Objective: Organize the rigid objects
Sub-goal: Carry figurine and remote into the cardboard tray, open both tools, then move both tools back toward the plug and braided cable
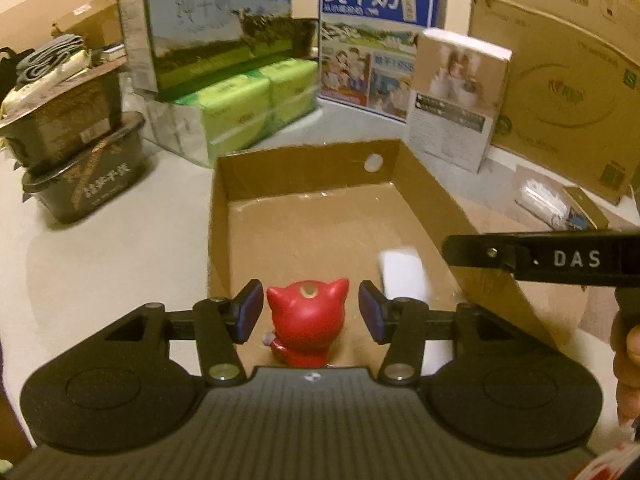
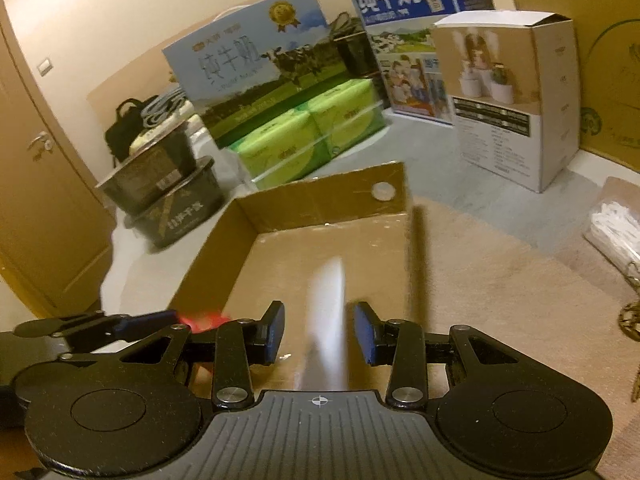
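A red cat-shaped figurine (image 1: 306, 320) stands upright on the floor of an open, shallow cardboard box (image 1: 304, 160), near its front left corner. My left gripper (image 1: 310, 312) straddles it, open, with a narrow gap between each blue pad and the figurine. A blurred white object (image 2: 326, 312) stands on end in the same box (image 2: 320, 200), between the fingers of my right gripper (image 2: 320, 332). That gripper is open too, its pads clear of the object. From the left wrist the white object (image 1: 400, 276) shows beside the figurine, under the right gripper's finger (image 1: 472, 254).
Behind the box stand milk cartons (image 1: 216, 28), green tissue packs (image 1: 248, 108) and a white product box (image 1: 456, 96). Stacked black containers (image 1: 80, 160) sit to the left, a large cardboard carton (image 1: 568, 80) and a plastic bag (image 2: 616, 224) to the right. A hand (image 1: 628, 360) shows at the right edge.
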A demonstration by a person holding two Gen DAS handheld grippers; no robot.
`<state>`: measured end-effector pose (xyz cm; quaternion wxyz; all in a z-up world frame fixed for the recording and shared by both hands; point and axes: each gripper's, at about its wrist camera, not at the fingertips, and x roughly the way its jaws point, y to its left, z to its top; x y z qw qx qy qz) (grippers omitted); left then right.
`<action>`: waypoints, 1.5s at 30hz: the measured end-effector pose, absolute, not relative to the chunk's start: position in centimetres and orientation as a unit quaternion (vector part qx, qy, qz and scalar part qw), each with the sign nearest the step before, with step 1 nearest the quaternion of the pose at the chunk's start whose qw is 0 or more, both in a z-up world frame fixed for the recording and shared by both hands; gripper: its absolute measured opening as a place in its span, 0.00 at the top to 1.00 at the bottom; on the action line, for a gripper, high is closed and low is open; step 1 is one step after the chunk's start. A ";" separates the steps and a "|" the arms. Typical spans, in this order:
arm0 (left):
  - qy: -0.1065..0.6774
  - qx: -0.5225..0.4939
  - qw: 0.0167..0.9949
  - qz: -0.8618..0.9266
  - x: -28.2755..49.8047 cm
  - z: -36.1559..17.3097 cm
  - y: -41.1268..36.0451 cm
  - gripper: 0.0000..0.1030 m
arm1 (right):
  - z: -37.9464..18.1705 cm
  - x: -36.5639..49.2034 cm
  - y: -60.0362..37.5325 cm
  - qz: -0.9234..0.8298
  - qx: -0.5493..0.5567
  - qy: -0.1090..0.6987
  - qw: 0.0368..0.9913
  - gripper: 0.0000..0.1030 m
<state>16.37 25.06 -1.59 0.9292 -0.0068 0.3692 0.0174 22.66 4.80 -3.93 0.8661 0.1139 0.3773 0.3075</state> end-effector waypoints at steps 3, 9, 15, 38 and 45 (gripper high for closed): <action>0.361 -0.008 0.932 0.027 15.5 -0.9 25.0 0.53 | -3.6 22.1 3.8 0.300 0.119 0.367 0.872 0.47; 0.342 -0.026 0.939 0.039 12.9 0.8 24.0 0.53 | -2.4 19.8 1.5 0.294 0.131 0.353 0.879 0.46; 0.333 -0.035 0.942 0.032 10.0 2.0 21.6 0.53 | -1.6 16.3 -1.3 0.281 0.136 0.343 0.886 0.45; 0.316 -0.038 0.947 -0.041 5.0 2.7 8.3 0.30 | -0.8 7.6 -15.2 0.163 0.101 0.314 0.930 0.33; 0.323 -0.015 0.944 -0.062 5.6 2.2 5.4 0.22 | -1.2 7.0 -18.6 0.129 0.093 0.313 0.936 0.30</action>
